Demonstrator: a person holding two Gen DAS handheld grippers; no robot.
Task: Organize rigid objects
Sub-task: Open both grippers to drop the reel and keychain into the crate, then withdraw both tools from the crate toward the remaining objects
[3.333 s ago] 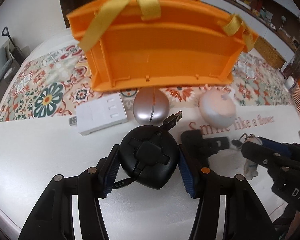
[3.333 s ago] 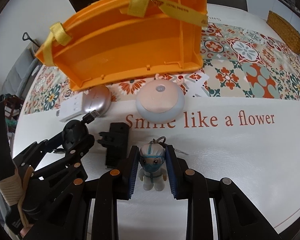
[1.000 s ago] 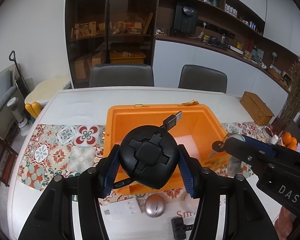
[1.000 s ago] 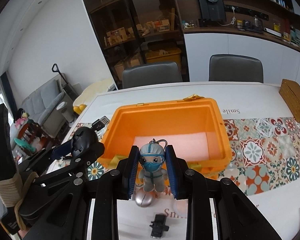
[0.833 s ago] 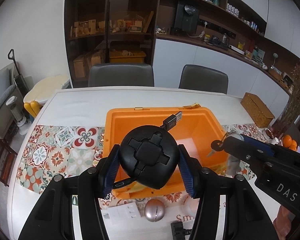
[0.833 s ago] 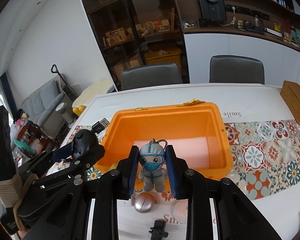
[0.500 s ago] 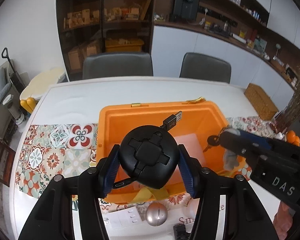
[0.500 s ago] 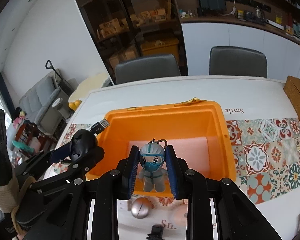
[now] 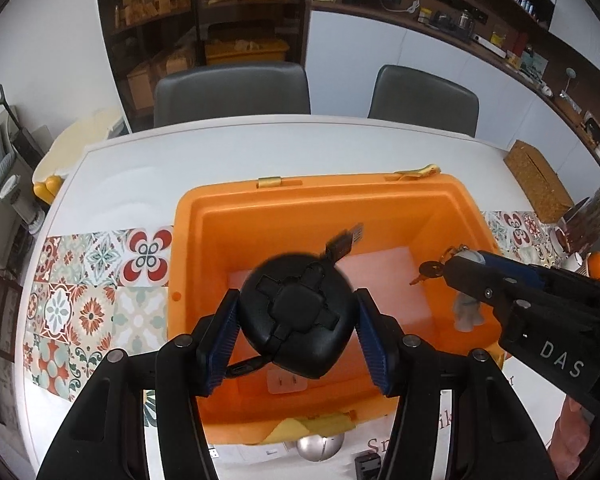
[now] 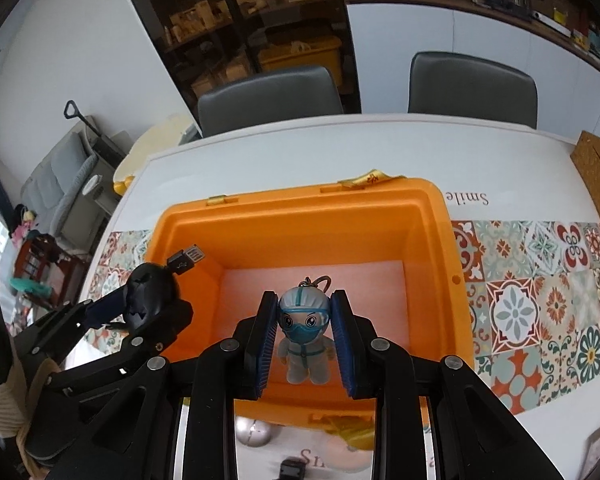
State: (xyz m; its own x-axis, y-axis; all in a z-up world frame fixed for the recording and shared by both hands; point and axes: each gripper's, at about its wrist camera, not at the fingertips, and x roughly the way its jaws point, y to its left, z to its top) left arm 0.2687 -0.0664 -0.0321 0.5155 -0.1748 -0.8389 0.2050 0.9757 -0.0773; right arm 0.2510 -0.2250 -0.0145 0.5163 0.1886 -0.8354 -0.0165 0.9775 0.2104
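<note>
Orange bin [image 9: 188,264] sits open on the table, filling the middle of both wrist views, and both my loads hang over its mouth. My left gripper [image 9: 296,328] is clamped on the black cable reel [image 9: 298,320], its blue pads pressing the reel's sides at 9 and 3 o'clock, with the USB plug [image 9: 346,240] sticking out toward 1 o'clock. My right gripper [image 10: 303,336] pinches the masked figurine [image 10: 305,336] upright between its pads, key ring at 12 o'clock.

Both items look ready to drop, so I judge the step in hand is the release. To do it well I would lower each gripper further into the bin before letting go, since the pale floor [image 10: 364,280] looks well below the loads and hard items could bounce. The reel should go toward the left half and the figurine toward the right, so they land apart. The loose plug could catch the rim, so I would keep it pointing inward. A silver dome [image 9: 320,446] and other pieces wait on the table at 6 o'clock, just outside the near wall.
</note>
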